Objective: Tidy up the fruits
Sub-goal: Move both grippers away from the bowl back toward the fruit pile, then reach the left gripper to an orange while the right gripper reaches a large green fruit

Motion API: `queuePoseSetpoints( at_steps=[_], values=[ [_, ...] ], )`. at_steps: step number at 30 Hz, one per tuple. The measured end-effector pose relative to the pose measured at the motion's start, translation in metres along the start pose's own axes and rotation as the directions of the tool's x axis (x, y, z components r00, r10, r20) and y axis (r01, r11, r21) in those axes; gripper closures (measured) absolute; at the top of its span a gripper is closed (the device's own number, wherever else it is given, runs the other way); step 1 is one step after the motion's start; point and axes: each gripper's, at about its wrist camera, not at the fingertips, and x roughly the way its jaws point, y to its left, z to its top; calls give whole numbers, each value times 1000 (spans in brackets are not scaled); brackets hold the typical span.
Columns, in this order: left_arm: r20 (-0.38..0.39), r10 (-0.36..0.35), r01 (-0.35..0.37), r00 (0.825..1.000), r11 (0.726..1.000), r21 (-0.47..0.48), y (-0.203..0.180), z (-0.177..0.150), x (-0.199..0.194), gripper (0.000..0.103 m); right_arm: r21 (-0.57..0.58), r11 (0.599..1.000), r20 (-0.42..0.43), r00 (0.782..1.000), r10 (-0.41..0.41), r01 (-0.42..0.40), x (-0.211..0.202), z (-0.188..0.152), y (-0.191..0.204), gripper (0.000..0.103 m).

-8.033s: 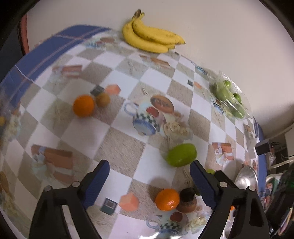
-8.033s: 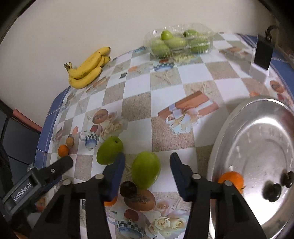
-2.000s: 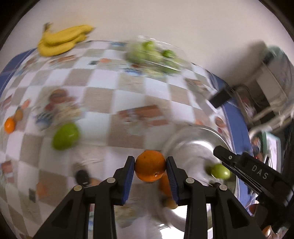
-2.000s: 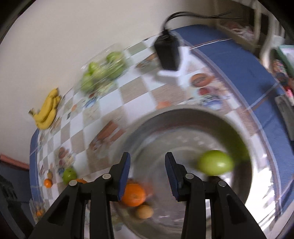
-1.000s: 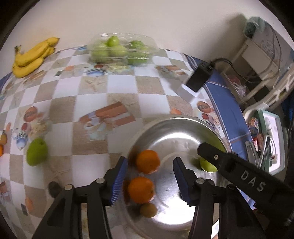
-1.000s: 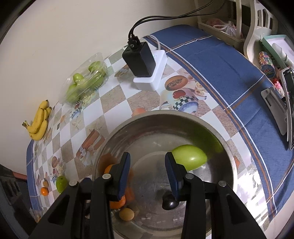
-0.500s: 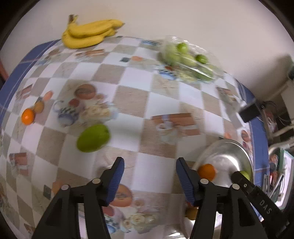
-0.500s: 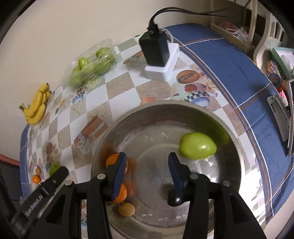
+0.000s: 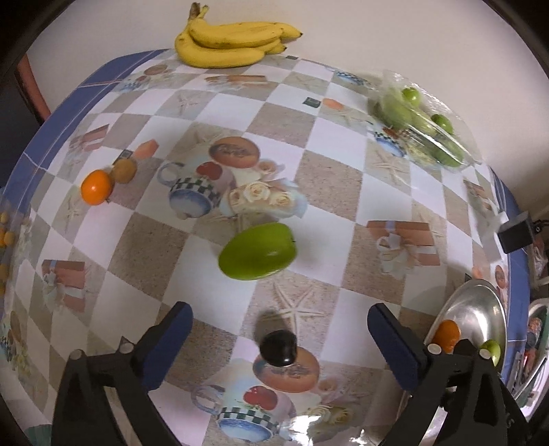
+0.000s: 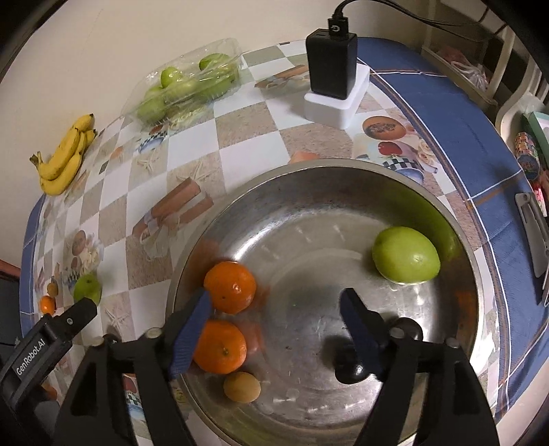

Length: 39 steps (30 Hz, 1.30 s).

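One legible marking is found. In the right wrist view, at the lower left of the frame, "GenRobot.AI" is printed in white letters on the black body of the left gripper. No other text, number or sign can be read in either view.

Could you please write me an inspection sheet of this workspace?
Surface: table under a checkered printed cloth with blue border.
Job's things: metal bowl holds two oranges, a green fruit, a small tan fruit, a dark fruit. On the cloth: green fruit, orange, bananas, plastic tray of green fruit.
Clutter: charger.
Claws: left claw open, empty; right claw open, empty.
Cables: charger cable.
Surroundings: pale wall.
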Motion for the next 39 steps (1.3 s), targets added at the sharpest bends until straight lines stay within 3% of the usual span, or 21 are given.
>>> queuePoseSetpoints(
  at_steps=[15,24,39],
  values=[
    [7,-5,5,1000,1000,-5,10,5,0,0,-24,1000,17,1000,-9,9,1,-2,8,4],
    [13,-26,25,1000,999,44,10,11,-4,0,-14,1000,31,999,-23,23,-3,-2,11,4],
    [60,-2,-7,998,988,157,21,28,-11,0,-4,999,40,999,33,-32,-5,-2,27,4]
  ],
)
